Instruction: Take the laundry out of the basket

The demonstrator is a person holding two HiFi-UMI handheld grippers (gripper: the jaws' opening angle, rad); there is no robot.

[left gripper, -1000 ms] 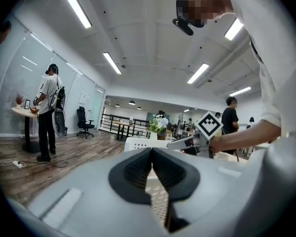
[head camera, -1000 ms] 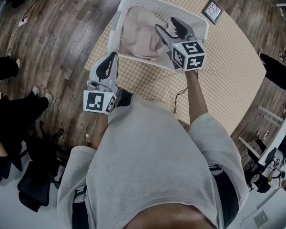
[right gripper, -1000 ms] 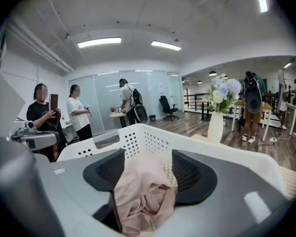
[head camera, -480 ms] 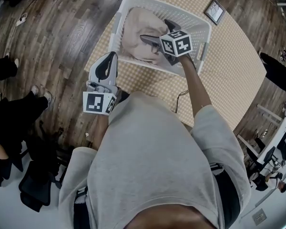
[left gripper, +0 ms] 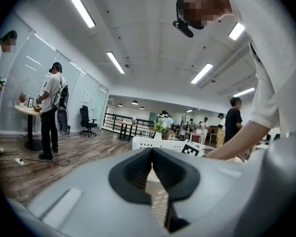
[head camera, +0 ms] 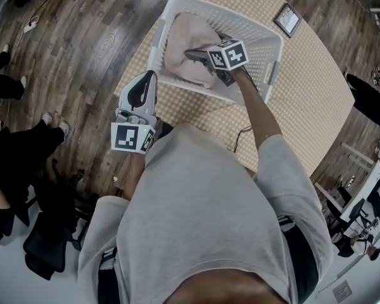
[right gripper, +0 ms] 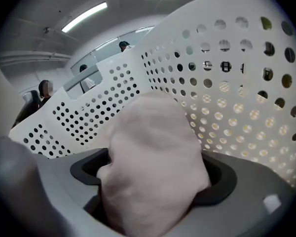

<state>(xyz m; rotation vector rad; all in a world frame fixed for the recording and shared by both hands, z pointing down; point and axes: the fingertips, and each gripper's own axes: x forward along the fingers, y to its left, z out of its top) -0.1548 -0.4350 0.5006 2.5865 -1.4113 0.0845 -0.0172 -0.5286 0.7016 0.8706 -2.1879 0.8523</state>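
Inside the basket [head camera: 266, 46], laundry [head camera: 180, 40] fills the right gripper's [head camera: 201, 62] open, lately closing jaws.

Bright ceiling strip lights [left gripper: 79, 6], fisheye-warped edges, foreground seemingly soft

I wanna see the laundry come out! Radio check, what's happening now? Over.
Left gripper shut, outside the basket. Right gripper down in basket, fingers open, just starting to close around the beige laundry. Nothing blocking. Over.
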